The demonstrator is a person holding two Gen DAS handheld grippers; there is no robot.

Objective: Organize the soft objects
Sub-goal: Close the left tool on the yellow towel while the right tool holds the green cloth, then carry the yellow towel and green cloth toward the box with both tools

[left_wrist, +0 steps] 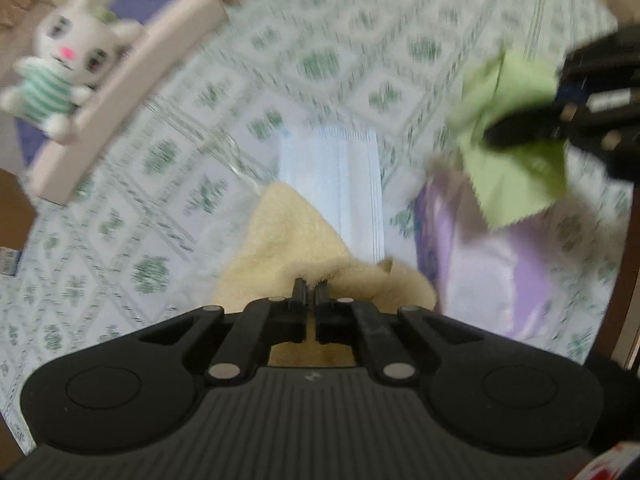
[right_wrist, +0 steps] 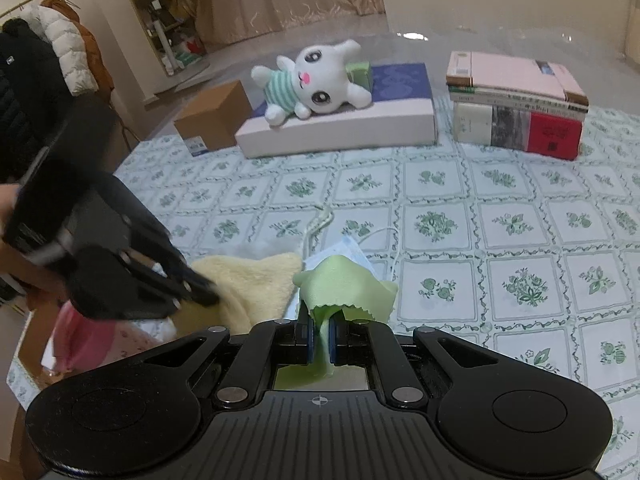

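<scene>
**Two cloths lifted at once, one in each pair of tongs**

The green cloth (right_wrist: 347, 286) hangs pinched by one edge in the right tongs (right_wrist: 320, 338), whose jaws are drawn in tight with only the thin fabric between them. Gripped at the edge like that, the rest of it billows forward and up ahead of the jaws instead of lying flat, so it has no clean long axis; its zigzag-cut edge droops toward the desk (right_wrist: 520, 216). It looks held clear of the surface, which I take to be for carrying it off to a sorting spot.

Just to its left, the yellow towel (left_wrist: 288, 240) is caught at a bunched fold by the left tongs (left_wrist: 311, 294), jaws nearly closed on the pile. One pointed corner stretches away from the jaws toward the far side, and that gives its rough long line; the bulk sags below, probably partly touching the desk.

Under and between the two lies a blue mask (left_wrist: 344, 184), flat, its pleats running away from the left camera, its ear loop (right_wrist: 384, 236) trailing loose on the patterned cover. A purple packet (left_wrist: 480, 264) lies beside it, beneath the green cloth. Something pink sits at the near left edge; I cannot tell what it is.

Farther back, a plush rabbit (right_wrist: 316, 80) lies on its side atop a white box (right_wrist: 340, 132), head toward the stack of books (right_wrist: 516, 108). It seems already parked there. A cardboard box (right_wrist: 212, 120) stands to the left.
</scene>
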